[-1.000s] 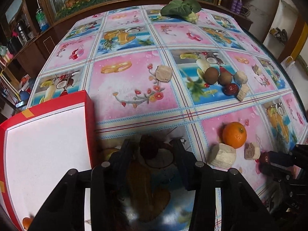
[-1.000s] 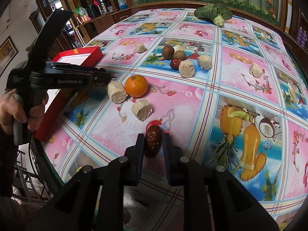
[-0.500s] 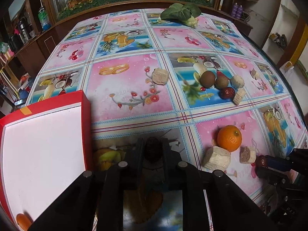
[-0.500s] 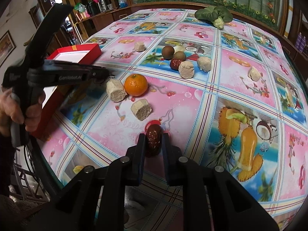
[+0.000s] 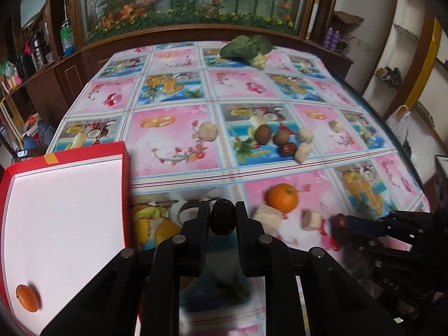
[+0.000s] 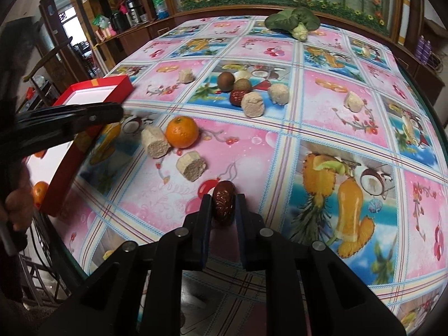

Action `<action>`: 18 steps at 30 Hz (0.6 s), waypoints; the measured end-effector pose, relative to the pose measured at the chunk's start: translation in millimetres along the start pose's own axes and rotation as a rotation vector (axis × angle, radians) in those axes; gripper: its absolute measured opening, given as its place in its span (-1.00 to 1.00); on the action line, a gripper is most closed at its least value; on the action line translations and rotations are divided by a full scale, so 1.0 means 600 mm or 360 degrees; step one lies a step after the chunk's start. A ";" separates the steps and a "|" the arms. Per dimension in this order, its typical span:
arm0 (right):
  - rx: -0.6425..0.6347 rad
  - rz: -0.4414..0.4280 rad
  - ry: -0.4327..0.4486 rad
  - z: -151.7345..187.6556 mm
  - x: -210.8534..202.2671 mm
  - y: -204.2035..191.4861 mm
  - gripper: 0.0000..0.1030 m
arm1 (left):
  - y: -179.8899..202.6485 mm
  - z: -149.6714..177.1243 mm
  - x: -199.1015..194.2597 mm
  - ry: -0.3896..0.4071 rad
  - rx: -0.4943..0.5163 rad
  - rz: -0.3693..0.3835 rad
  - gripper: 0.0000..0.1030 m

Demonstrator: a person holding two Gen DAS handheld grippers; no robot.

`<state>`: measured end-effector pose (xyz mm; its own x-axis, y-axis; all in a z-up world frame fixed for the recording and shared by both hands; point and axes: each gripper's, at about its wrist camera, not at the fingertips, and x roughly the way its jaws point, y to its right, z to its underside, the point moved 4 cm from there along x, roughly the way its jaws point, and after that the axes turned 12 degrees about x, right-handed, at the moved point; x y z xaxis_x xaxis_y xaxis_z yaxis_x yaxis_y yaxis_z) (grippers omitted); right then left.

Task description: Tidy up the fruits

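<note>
Table [image 5: 173,137]: fruit-print cloth fills both views; bare cloth lies open between the loose fruit and the box.
Red box [image 5: 64,224]: left side of the left view, white floor almost empty; one orange [image 5: 27,301] at its lower left corner. Its near wall runs just left of the left fingers.
Left gripper [image 5: 223,219]: lower centre of the left view, fingers pinching a dark date [image 5: 223,219] held off the cloth, long axis along the fingers.
Right gripper [image 6: 223,210]: lower centre of the right view, fingers clamped on a red date [image 6: 223,207], long axis likewise along the fingers.
Key relation: box lies left of both grippers; the left one is nearer, so it likely drops first.
Loose orange [image 6: 182,132]: centre left of the right view, touching a pale chunk [image 6: 154,142].
Far cluster [image 6: 243,89]: upper centre; brown fruits, another date, pale chunks.
</note>
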<state>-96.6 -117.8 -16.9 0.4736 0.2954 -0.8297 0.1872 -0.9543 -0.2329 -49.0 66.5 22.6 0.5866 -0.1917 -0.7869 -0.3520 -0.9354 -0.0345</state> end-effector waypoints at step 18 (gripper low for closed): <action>0.0110 -0.0002 0.0202 -0.026 -0.093 -0.032 -0.64 | 0.099 -0.012 -0.116 0.0289 0.0186 0.0226 -0.68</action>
<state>-113.0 -115.2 41.8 0.5794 0.2958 -0.7595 0.1303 -0.9535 -0.2719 -105.8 22.2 79.8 0.6430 -0.3788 -0.6657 -0.5160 -0.8565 -0.0110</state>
